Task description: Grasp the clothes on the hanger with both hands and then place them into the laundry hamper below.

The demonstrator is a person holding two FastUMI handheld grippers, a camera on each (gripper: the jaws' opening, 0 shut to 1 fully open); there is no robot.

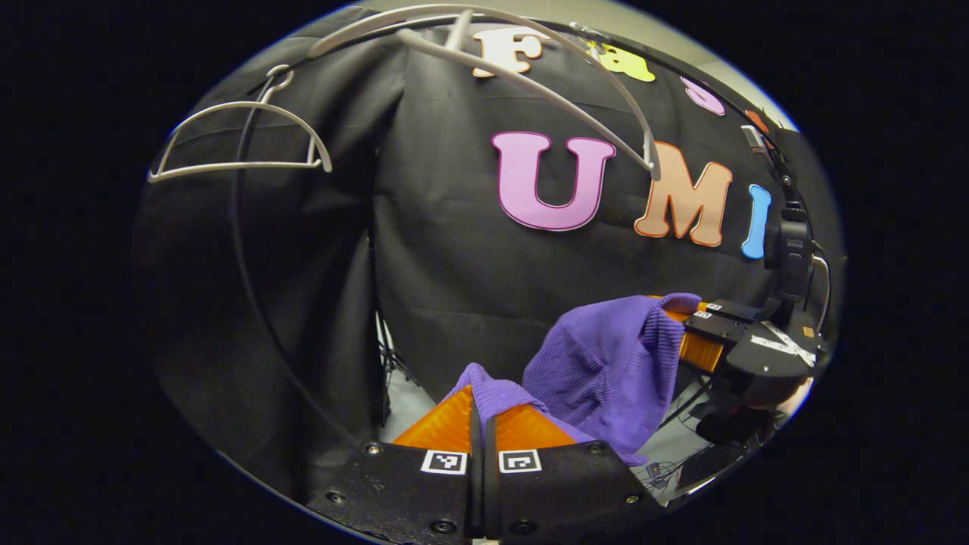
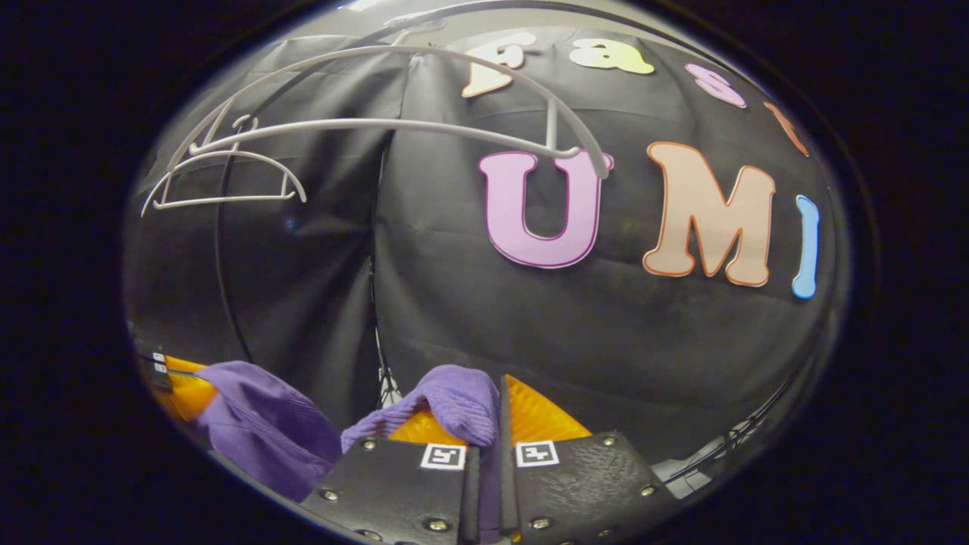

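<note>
No legible text or labels.

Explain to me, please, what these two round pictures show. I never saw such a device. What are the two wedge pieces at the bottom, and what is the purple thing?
There is no robot here. A person holds a two-finger gripper in each hand, and a small fisheye camera rides on each one, looking forward along its fingers. Those are the wedge pieces at the bottom.

In the left gripper view, the left gripper is closed on a fold of the purple garment. Farther off at the right you see the other gripper, also holding the cloth.

In the right gripper view, the right gripper pinches another part of the same garment, which hangs between the two.

Above, two pale hangers hang bare on a dark rail. The garment is already off them. I cannot see a hamper.
</note>
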